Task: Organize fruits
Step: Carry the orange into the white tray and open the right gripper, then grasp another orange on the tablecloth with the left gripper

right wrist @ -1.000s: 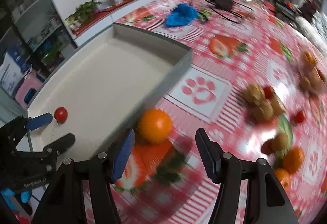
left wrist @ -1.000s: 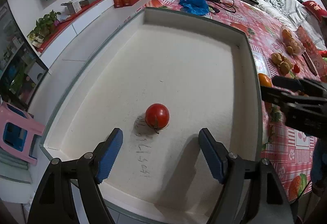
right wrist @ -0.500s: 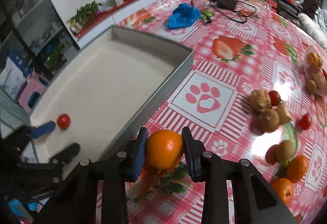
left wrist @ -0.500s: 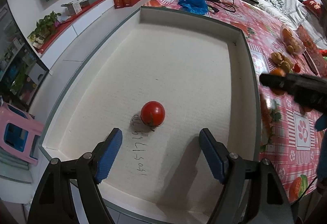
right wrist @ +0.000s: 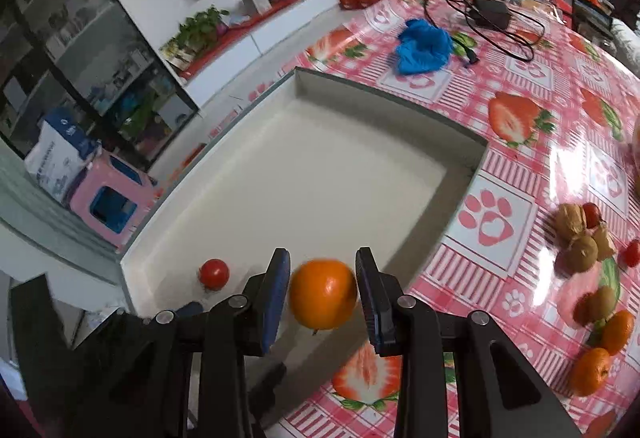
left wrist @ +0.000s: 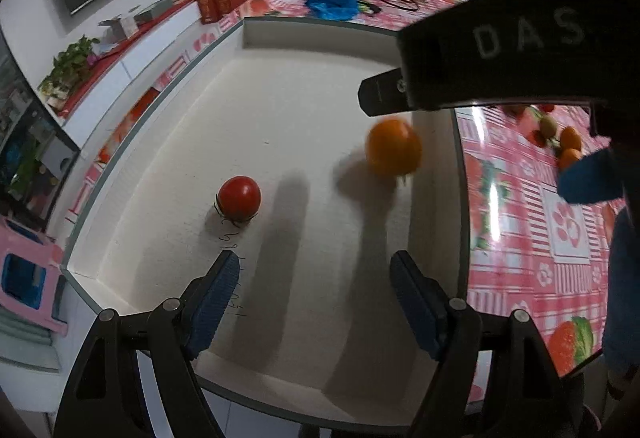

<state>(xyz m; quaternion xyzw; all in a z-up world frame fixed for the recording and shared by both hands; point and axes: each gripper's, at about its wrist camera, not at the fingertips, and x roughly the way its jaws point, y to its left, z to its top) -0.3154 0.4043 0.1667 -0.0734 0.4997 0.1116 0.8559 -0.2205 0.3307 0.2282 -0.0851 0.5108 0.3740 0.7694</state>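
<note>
A large white tray (left wrist: pixel 280 110) with a grey rim lies on the table; it also shows in the right wrist view (right wrist: pixel 320 166). A red tomato (left wrist: pixel 239 199) sits on its floor, also visible in the right wrist view (right wrist: pixel 214 273). My right gripper (right wrist: pixel 323 294) is shut on an orange (right wrist: pixel 322 294) and holds it above the tray's right side; the orange (left wrist: pixel 394 152) hangs blurred under that gripper's black body. My left gripper (left wrist: pixel 314 302) is open and empty, low over the tray's near end, short of the tomato.
On the red patterned tablecloth (right wrist: pixel 520 166) right of the tray lie walnuts (right wrist: pixel 572 222), small tomatoes (right wrist: pixel 592 214), kiwis (right wrist: pixel 600 302) and more oranges (right wrist: pixel 590 372). A blue cloth (right wrist: pixel 424 46) and black cables (right wrist: pixel 488 14) lie beyond the tray. A pink stool (right wrist: pixel 108 198) stands left.
My right gripper closed on the orange on the tablecloth, lifted it and carried it left over the tray's rim. My left gripper has stayed open near the tomato.
</note>
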